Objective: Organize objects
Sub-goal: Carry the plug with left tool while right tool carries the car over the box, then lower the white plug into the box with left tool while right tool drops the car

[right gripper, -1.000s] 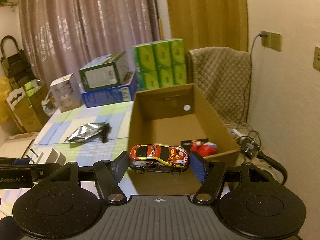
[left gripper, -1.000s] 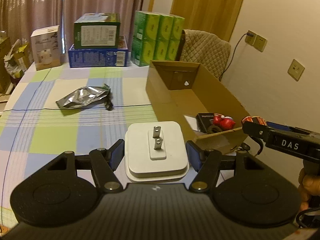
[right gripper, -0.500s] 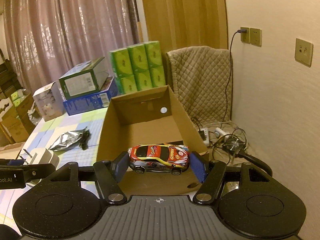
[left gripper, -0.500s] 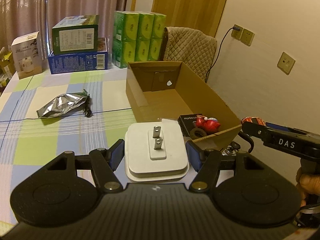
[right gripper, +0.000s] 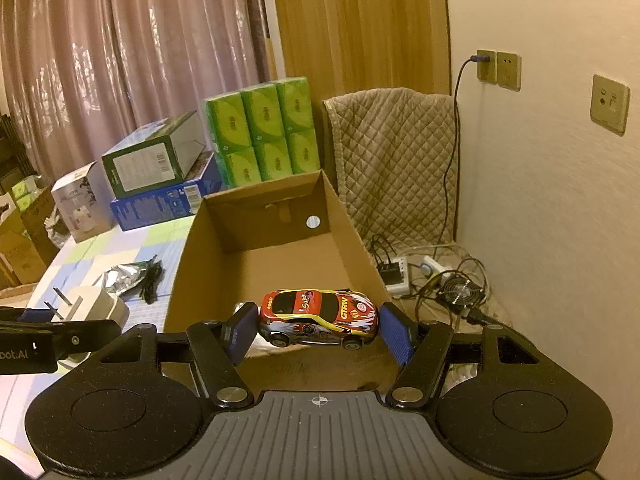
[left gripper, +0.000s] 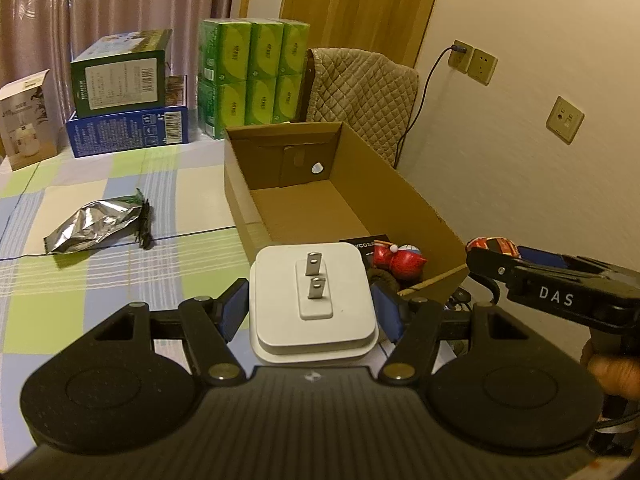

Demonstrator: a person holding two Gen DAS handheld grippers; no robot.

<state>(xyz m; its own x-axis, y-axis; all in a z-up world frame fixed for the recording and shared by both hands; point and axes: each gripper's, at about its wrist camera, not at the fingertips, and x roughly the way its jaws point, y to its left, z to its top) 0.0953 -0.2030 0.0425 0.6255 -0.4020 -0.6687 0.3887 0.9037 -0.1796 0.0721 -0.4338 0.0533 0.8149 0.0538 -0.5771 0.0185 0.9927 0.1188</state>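
Open brown cardboard box (left gripper: 404, 196) on checked desk (left gripper: 100, 280), red figurine (left gripper: 398, 260) and black packet (left gripper: 366, 242) inside, left tongs (left gripper: 310, 306) gripping white two-pin plug adapter (left gripper: 312, 304), right tongs (right gripper: 318, 330) clamping red toy car (right gripper: 318, 314) over the box's near end.

On the table (left gripper: 80, 292), the cardboard box (left gripper: 416, 204) sits at 1 o'clock, the foil pouch (left gripper: 94, 228) at 10 o'clock. Stacked cartons (left gripper: 124, 112) and tissue packs (left gripper: 252, 76) stand behind, at 11 and 12.
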